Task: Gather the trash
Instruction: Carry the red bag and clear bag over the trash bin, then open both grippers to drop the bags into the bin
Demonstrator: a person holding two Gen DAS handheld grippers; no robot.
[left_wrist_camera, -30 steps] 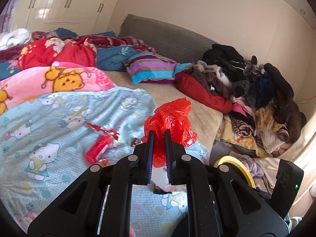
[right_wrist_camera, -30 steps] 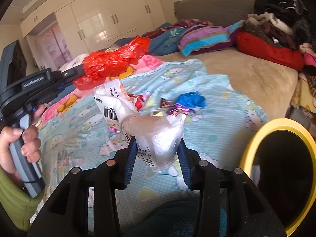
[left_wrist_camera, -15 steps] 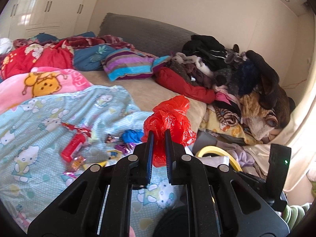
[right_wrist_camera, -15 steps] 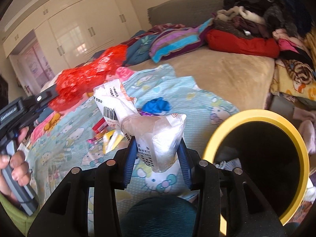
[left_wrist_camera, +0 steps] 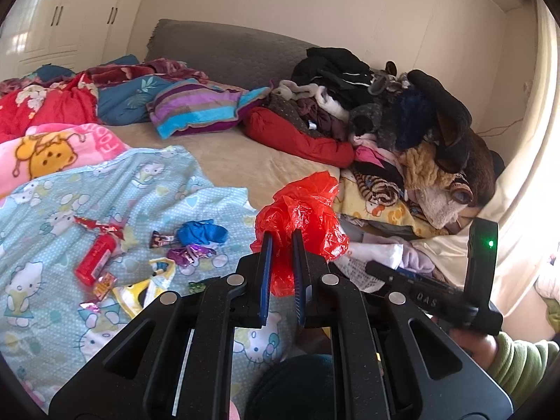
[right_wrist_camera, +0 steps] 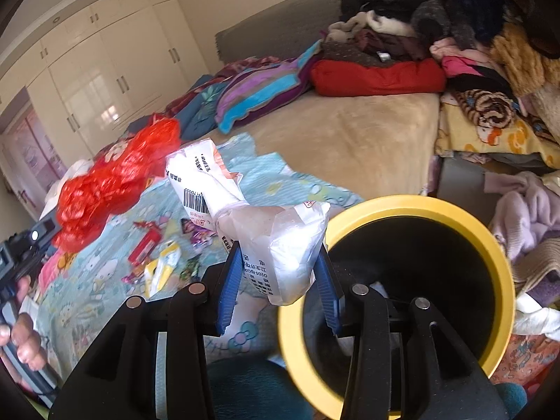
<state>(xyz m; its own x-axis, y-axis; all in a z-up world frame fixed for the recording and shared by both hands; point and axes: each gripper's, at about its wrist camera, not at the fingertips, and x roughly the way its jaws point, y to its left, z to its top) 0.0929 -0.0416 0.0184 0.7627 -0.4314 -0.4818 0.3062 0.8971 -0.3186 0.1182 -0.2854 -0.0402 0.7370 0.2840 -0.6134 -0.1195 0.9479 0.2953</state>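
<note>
Our left tool [left_wrist_camera: 281, 243] pinches a crumpled red plastic bag [left_wrist_camera: 302, 217] above the bed [left_wrist_camera: 245, 161]; our right tool [right_wrist_camera: 278, 262] clamps a white wrapper [right_wrist_camera: 273, 241] beside the yellow-rimmed bin [right_wrist_camera: 472, 227].

Both tongs (bags clamped) swung rightward, nearer the yellow-rimmed bin [right_wrist_camera: 395, 206]

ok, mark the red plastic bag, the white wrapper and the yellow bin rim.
red plastic bag [left_wrist_camera: 308, 210], left wrist view, crumpled top
white wrapper [right_wrist_camera: 280, 245], right wrist view, clear middle
yellow bin [right_wrist_camera: 413, 204], right wrist view, far rim
</note>
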